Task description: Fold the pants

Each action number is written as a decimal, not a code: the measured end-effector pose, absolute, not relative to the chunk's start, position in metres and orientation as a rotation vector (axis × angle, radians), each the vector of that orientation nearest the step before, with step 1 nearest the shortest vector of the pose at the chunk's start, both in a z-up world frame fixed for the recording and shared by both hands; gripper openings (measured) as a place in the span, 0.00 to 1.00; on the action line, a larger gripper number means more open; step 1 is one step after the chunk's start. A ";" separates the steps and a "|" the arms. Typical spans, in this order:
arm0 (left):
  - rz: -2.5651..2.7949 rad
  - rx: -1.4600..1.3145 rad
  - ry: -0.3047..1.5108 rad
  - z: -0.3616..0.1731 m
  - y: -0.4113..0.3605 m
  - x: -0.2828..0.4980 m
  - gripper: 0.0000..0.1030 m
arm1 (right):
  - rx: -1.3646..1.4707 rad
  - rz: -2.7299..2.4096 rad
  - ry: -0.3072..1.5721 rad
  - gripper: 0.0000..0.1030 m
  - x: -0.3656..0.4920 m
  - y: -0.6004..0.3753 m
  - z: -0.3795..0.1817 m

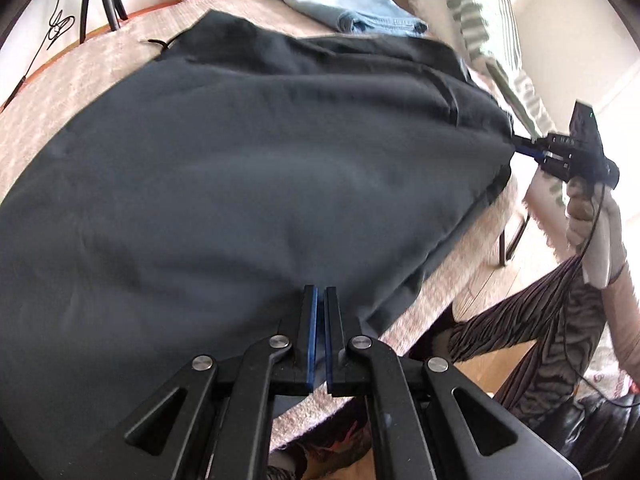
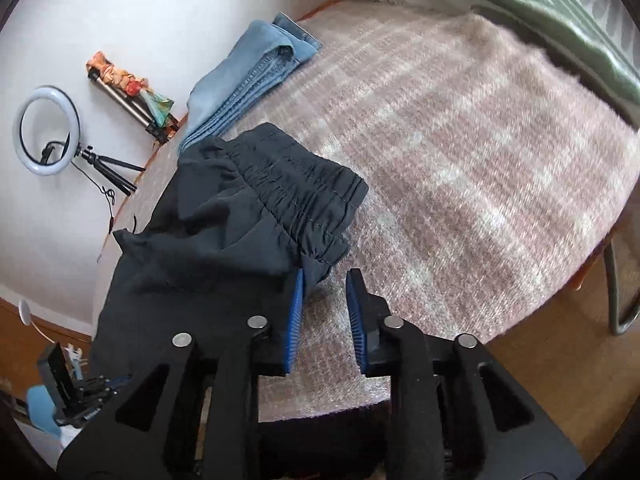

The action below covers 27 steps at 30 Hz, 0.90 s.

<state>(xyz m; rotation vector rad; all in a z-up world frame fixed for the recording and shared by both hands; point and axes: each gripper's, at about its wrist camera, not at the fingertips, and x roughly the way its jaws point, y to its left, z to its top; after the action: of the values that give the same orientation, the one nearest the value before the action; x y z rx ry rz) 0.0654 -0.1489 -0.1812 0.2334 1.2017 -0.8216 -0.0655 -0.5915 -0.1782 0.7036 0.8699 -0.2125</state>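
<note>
Dark grey pants (image 1: 248, 168) lie spread over a pinkish blanket on a table. My left gripper (image 1: 321, 294) is shut at the pants' near edge; the fabric appears pinched between its blue pads. In the right wrist view the pants (image 2: 224, 232) show their elastic waistband (image 2: 304, 196), folded over. My right gripper (image 2: 325, 280) is open, with the waistband corner just at its left pad. It also shows in the left wrist view (image 1: 520, 146) at the pants' far right corner, held by a gloved hand.
Folded blue jeans (image 1: 344, 4) lie at the table's far side, also in the right wrist view (image 2: 244, 76). A green striped cushion (image 2: 560, 8) lies beyond the blanket (image 2: 480, 160). A ring light (image 2: 46, 136) and tripods stand by the wall.
</note>
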 end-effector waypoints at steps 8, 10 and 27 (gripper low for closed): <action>-0.637 0.080 1.108 -0.139 -0.071 0.082 0.00 | 0.514 -0.230 0.789 0.47 -0.055 -0.571 -0.133; -0.559 0.000 1.088 -0.128 -0.035 0.090 0.00 | 0.479 -0.227 0.774 0.47 -0.050 -0.560 -0.125; 0.057 -0.249 0.984 -0.099 0.294 0.086 0.00 | 0.345 0.056 0.788 0.55 0.020 -0.435 -0.094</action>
<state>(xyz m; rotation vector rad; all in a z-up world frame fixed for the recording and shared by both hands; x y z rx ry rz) 0.0863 0.2942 -0.0987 -0.2485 0.9838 0.0572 0.0203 -0.4349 -0.0936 0.3452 0.7880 0.0561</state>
